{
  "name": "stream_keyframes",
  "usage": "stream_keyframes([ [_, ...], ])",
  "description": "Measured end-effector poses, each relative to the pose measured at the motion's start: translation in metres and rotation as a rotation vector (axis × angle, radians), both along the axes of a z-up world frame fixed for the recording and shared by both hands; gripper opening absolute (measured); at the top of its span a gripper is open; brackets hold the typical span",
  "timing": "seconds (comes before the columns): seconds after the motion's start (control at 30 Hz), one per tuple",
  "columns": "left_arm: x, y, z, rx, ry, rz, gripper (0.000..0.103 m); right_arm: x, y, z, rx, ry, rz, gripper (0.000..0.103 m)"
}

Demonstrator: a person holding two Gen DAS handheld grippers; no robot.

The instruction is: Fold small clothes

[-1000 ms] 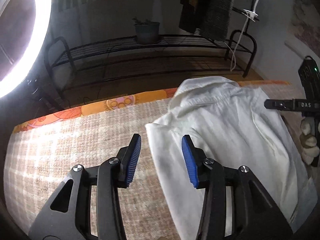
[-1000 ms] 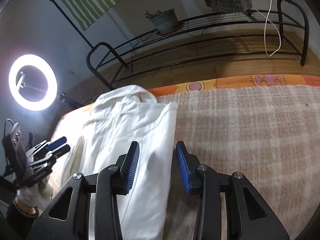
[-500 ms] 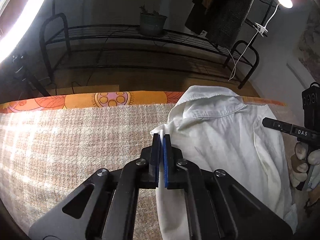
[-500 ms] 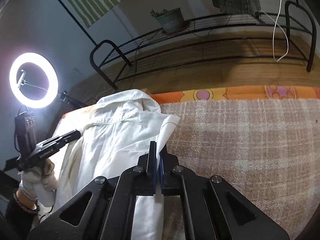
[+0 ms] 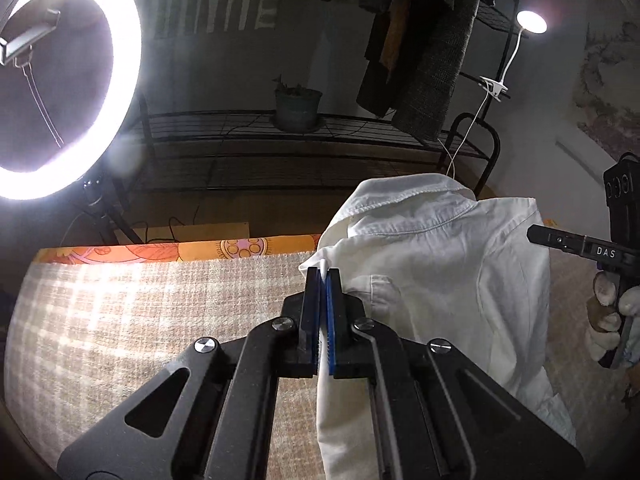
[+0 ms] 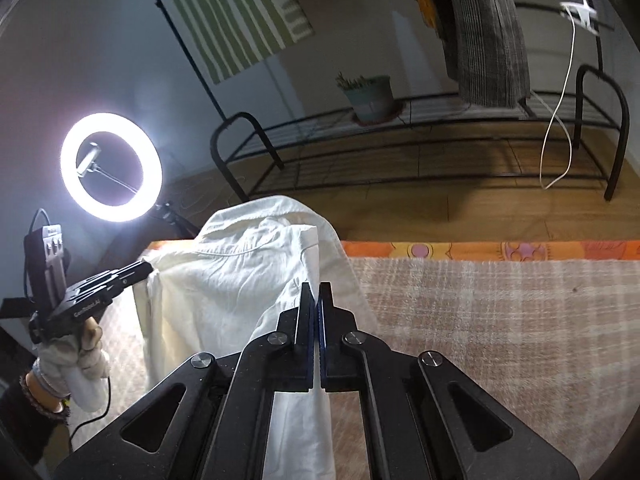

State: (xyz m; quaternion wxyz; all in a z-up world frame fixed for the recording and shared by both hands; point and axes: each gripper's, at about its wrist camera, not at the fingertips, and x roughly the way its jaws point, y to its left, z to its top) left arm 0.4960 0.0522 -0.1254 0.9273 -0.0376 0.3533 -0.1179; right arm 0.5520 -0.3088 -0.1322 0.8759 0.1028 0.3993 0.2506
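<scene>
I am pinching each side of the shirt [image 5: 440, 280] in my left gripper [image 5: 323, 312] and right gripper [image 6: 315, 320]; no fold is made yet.

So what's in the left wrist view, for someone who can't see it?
The left gripper is shut on the edge of a white shirt, lifting it off a checked blanket. The right gripper shows at the right edge, a ring light upper left.

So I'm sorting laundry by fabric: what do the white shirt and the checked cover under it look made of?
White shirt: likely matte woven cotton, given its crisp seams and soft creases. Checked cover: seemingly a coarse, fuzzy weave in tan and cream, possibly wool or acrylic.
</scene>
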Motion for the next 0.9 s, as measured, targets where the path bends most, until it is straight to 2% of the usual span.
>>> stream_keyframes([
  [0.23, -0.054, -0.009, 0.036, 0.030, -0.060, -0.019, 0.000, -0.036, -0.003, 0.035, -0.003, -0.033, 0.001, 0.000],
  [0.4, -0.098, -0.009, 0.048, 0.059, -0.082, -0.036, 0.000, -0.073, -0.006, 0.052, -0.019, -0.046, 0.013, 0.000],
  [0.67, -0.167, -0.006, 0.041, 0.089, -0.067, -0.032, 0.000, -0.137, -0.011, 0.062, -0.048, -0.044, 0.025, 0.000],
  [0.77, -0.187, -0.009, 0.033, 0.101, -0.055, -0.038, 0.000, -0.160, -0.012, 0.059, -0.057, -0.033, 0.023, 0.000],
  [0.9, -0.217, -0.016, 0.015, 0.137, -0.028, -0.055, 0.000, -0.193, -0.009, 0.049, -0.119, -0.030, 0.024, 0.000],
])
